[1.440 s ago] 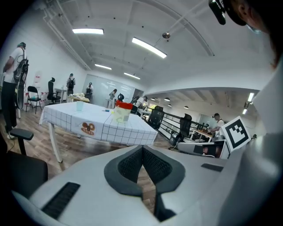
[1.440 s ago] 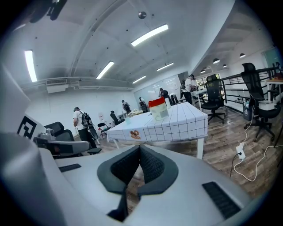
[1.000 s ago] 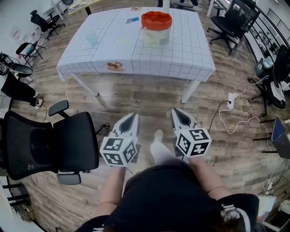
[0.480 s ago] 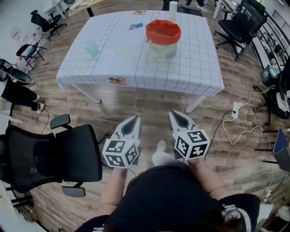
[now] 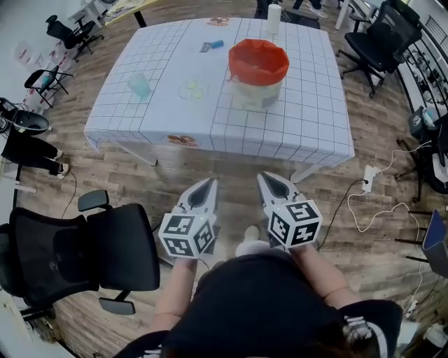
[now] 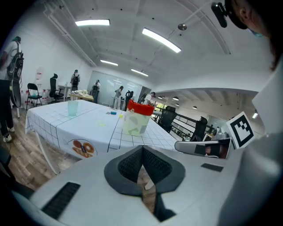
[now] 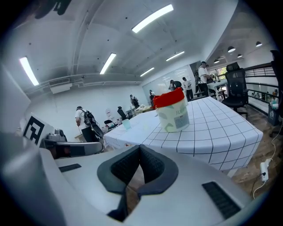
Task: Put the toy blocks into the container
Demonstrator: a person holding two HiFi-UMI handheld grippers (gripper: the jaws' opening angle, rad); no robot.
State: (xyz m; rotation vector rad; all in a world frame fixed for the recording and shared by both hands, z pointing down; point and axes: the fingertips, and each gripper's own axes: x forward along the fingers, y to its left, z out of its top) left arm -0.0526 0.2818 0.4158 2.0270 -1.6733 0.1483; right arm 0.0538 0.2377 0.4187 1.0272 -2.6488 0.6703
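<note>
A pale container with an orange-red liner stands on the white gridded table, also visible in the left gripper view as the container and in the right gripper view as the container. Small pale-green toy pieces lie left of it, and a small blue block sits farther back. My left gripper and right gripper hang side by side over the floor, short of the table's front edge. Both have their jaws together with nothing between them.
A light-blue cup stands on the table's left part and a white roll at its far edge. A black office chair is at my left. Cables and a power strip lie on the floor at right. More chairs ring the room.
The table and container have slid lower and nearer in the head view as I walk toward them. Both grippers keep their pose, jaws together.
</note>
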